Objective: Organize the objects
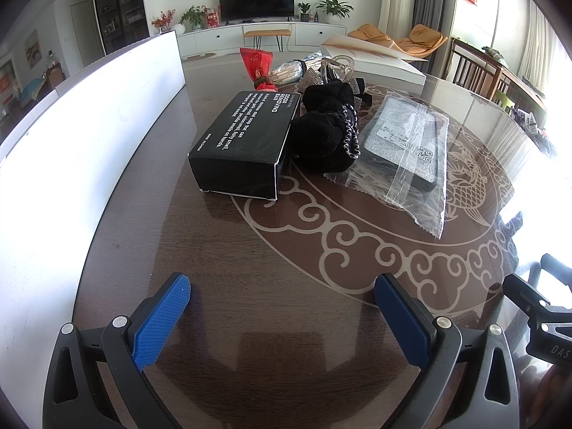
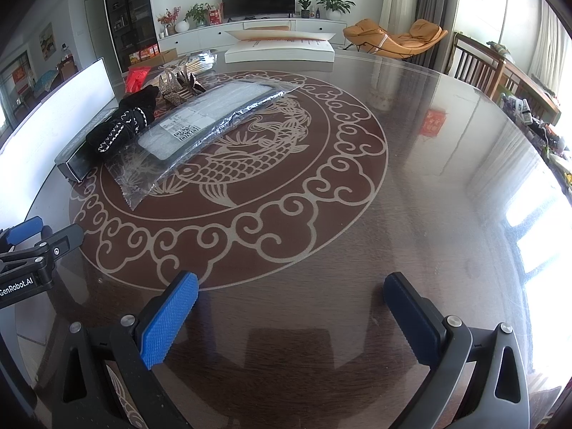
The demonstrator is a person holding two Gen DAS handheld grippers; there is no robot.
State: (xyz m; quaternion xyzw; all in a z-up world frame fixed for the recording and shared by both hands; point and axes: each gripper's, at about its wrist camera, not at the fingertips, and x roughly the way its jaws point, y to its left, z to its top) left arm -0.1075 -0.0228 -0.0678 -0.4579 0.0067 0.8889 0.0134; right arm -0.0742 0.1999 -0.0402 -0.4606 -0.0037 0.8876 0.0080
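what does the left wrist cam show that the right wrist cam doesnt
Only the left wrist view shows the white print on top of the black box and the open left gripper head-on.

Only the right wrist view shows the whole fish design on the table, the table's bare right half, and the open right gripper head-on.

Both show the black box, the black fuzzy item with chain, the clear bagged pack, the red packet and the white panel.
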